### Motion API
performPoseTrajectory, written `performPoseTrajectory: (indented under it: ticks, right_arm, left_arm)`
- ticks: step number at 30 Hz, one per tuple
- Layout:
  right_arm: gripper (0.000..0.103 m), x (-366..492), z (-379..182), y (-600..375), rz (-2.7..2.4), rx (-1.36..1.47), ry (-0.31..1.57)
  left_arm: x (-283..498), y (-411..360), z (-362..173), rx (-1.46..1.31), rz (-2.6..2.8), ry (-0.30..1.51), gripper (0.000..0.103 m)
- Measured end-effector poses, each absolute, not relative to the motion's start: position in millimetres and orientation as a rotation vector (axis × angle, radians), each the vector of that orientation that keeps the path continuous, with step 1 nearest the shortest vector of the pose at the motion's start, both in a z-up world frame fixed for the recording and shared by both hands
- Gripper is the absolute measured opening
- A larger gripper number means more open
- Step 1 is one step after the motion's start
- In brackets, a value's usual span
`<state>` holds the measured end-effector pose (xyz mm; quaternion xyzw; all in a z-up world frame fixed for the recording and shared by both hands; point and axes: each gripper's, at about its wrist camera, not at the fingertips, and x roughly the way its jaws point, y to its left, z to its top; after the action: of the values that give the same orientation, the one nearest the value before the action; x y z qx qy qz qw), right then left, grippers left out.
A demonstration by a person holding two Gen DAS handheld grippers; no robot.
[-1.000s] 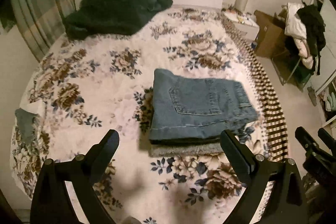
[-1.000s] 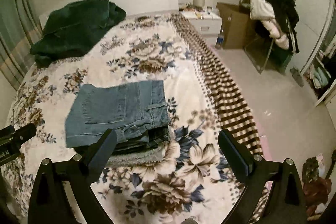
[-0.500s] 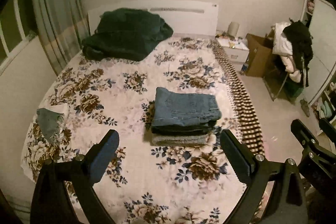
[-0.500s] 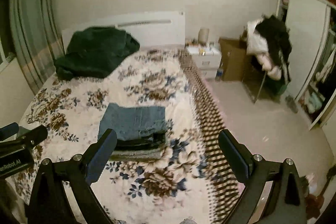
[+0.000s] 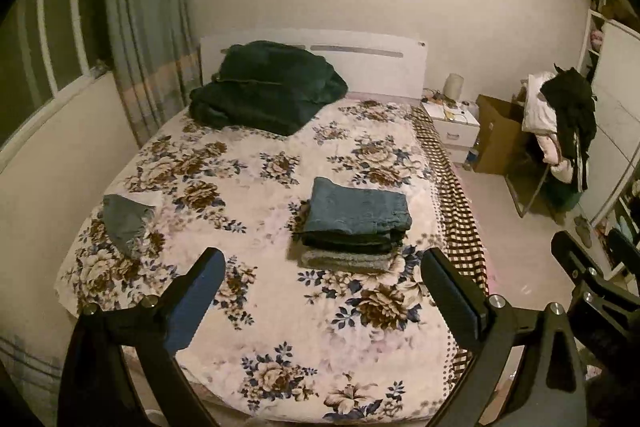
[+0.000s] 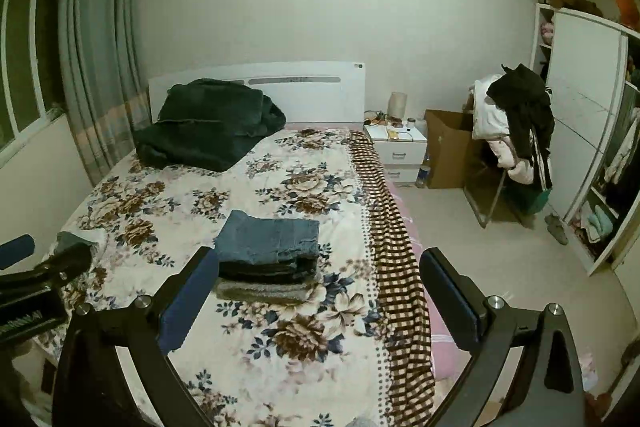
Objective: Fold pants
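The left tongs (image 5: 323,291) are seen spread wide with nothing held between the fingers, raised above the near end of the bed (image 5: 276,339). The right tongs (image 6: 320,289) are likewise spread and hold nothing, raised over the near right part of the bed, and their dark frame is caught at the right edge of the left wrist view. Beyond both pairs, the folded blue jeans (image 5: 358,209) are found lying flat on top of a small stack, right of the middle of the floral bedspread. Under the jeans a darker folded garment (image 5: 352,241) is seen, and under that a grey folded piece (image 5: 346,261), whose near edge sticks out past the layers above. The stack is well apart from both tongs.

At the near left edge of the bed a small grey-blue cloth (image 5: 126,217) is laid, partly over a white piece. At the far left, against the white headboard (image 5: 372,67), a dark green blanket (image 5: 264,87) is heaped. A brown checked strip (image 6: 394,267) is draped down the right side of the bed. Farther right, a white nightstand (image 6: 398,143), a cardboard box (image 6: 446,151) and a chair piled with clothes (image 6: 516,123) are seen on the floor.
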<state>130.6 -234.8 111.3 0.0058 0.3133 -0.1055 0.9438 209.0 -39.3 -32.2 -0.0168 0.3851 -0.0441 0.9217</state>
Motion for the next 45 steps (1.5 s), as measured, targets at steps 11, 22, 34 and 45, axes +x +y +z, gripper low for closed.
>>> performPoseTrajectory:
  ticks: [11,22,34,45]
  right_arm:
    - [0.102,113.1,131.1,-230.2,-0.215,0.013,0.655]
    - [0.102,117.5,130.3,-217.9,-0.217,0.021,0.669]
    - [0.102,123.6,118.2,-213.5,-0.219,0.017,0.692]
    - [0.102,120.5,115.3,-210.9,-0.209,0.023,0.697]
  left_arm:
    - [190.1,-36.9,-24.2,-0.006,-0.123,0.79,0.1]
    - [185.9,-26.0,-27.2,0.005,-0.11,0.79,0.1]
    - [184.7,-22.8,-31.6,0.0,-0.111,0.798,0.1]
    - [184.5,-23.3,-30.7,-0.001,-0.105,0.798,0.1]
